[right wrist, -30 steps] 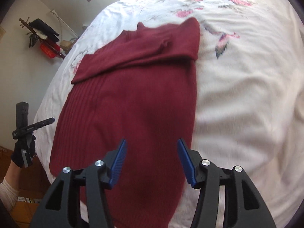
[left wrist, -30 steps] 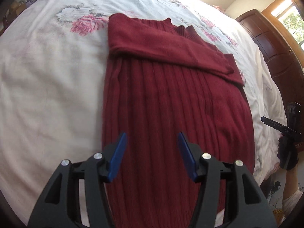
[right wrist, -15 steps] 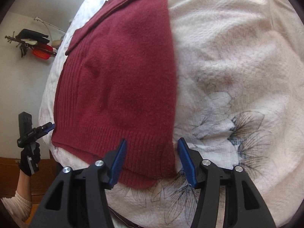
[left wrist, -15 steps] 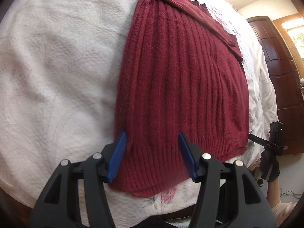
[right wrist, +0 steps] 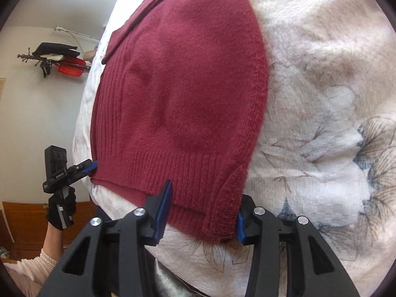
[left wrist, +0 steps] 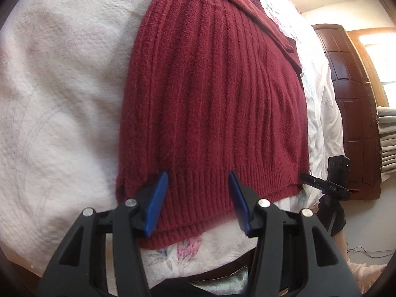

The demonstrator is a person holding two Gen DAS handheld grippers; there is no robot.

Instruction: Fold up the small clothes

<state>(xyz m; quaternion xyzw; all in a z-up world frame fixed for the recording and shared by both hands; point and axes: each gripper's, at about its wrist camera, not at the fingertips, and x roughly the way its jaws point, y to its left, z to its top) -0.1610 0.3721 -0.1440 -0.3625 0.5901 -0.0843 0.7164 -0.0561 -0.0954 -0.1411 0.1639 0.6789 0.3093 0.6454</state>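
Note:
A dark red ribbed sweater [left wrist: 212, 94] lies flat on the white floral bedspread [left wrist: 61, 99], with a sleeve [left wrist: 247, 7] folded across its top. My left gripper [left wrist: 197, 177] is open, and its blue pads straddle the ribbed hem near the sweater's left corner. In the right wrist view the sweater [right wrist: 178, 86] fills the middle. My right gripper [right wrist: 203, 199] is open around the hem's right corner, which drapes over the right finger and partly hides it. Each view shows the other gripper at the opposite hem corner: the right gripper [left wrist: 321, 183] and the left gripper [right wrist: 74, 169].
The bed's near edge runs just below the hem. A dark wooden wardrobe [left wrist: 351, 99] and stacked folded linens [left wrist: 388, 143] stand to the right. A wall rack with dark items [right wrist: 57, 57] and wooden furniture [right wrist: 22, 222] are on the left. A gloved hand [right wrist: 61, 208] holds the left gripper.
Both grippers have dropped and drawn back from over the sweater's body to its bottom hem at the bed's near edge. Both have stayed open throughout.

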